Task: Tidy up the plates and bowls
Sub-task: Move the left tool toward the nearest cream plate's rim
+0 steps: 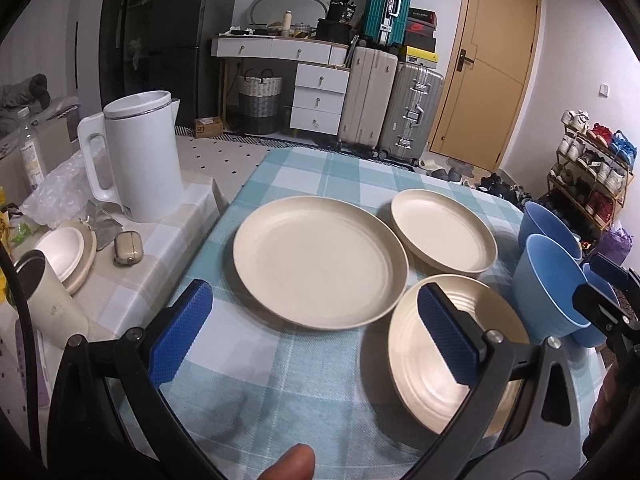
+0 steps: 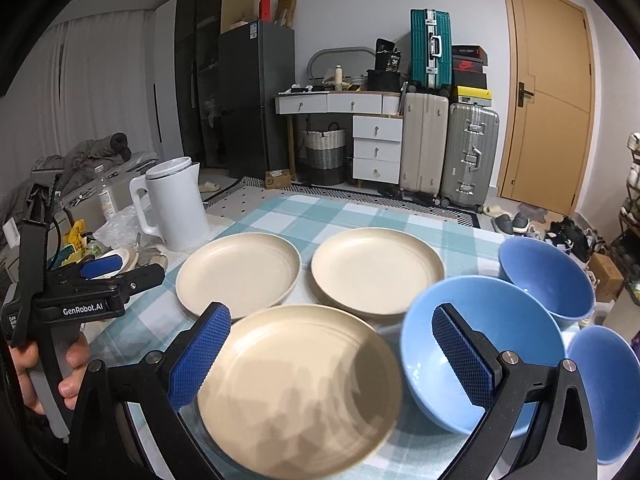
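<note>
Checked tablecloth (image 2: 280,212) carries three cream plates (image 2: 238,274) laid flat beside three blue bowls (image 2: 480,344) grouped at right, none stacked. Left gripper (image 1: 316,336) spread wide, holding nothing. Right gripper (image 2: 326,354) likewise wide above nearest plate (image 2: 296,392), nothing held.

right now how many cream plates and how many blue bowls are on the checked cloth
cream plates: 3 (far left, far right, near)
blue bowls: 3 (far, middle, near right)
total: 6
</note>
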Available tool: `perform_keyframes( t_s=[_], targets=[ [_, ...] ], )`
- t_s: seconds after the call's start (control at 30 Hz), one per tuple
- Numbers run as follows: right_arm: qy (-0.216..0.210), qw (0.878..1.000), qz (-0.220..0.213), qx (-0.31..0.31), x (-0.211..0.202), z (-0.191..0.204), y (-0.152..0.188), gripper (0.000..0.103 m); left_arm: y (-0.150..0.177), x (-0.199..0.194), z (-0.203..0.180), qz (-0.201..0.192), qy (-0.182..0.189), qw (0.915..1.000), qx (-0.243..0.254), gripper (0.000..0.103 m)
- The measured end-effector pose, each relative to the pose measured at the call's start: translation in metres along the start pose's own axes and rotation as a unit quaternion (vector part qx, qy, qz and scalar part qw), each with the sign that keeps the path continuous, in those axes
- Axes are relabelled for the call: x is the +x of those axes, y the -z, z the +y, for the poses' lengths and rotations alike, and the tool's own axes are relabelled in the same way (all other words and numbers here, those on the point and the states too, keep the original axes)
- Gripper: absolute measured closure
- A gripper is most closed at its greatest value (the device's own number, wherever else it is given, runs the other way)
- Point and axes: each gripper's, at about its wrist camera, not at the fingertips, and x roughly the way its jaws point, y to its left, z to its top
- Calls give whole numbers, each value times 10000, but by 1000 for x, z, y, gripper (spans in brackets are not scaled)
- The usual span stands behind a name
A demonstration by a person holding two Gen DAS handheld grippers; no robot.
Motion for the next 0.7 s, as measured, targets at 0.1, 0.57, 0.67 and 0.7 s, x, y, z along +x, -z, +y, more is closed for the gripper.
perform_keyframes(
  t_s=[0.1,0.57,0.67,0.7],
  targets=[
    [40,9999,128,-23,13,7,-9,0,-6,4,5,53,27,10000,-2,1],
    [-89,9965,796,221,81,9,-30,0,-27,46,24,433,-194,9988,-123,0],
    [-176,9955,897,237,94,13,-32,0,-29,59,32,512,-279,9982,-157,0],
    [-197,9952,925,231,99,14,-32,0,-30,64,35,539,-308,9979,-187,0]
  ],
)
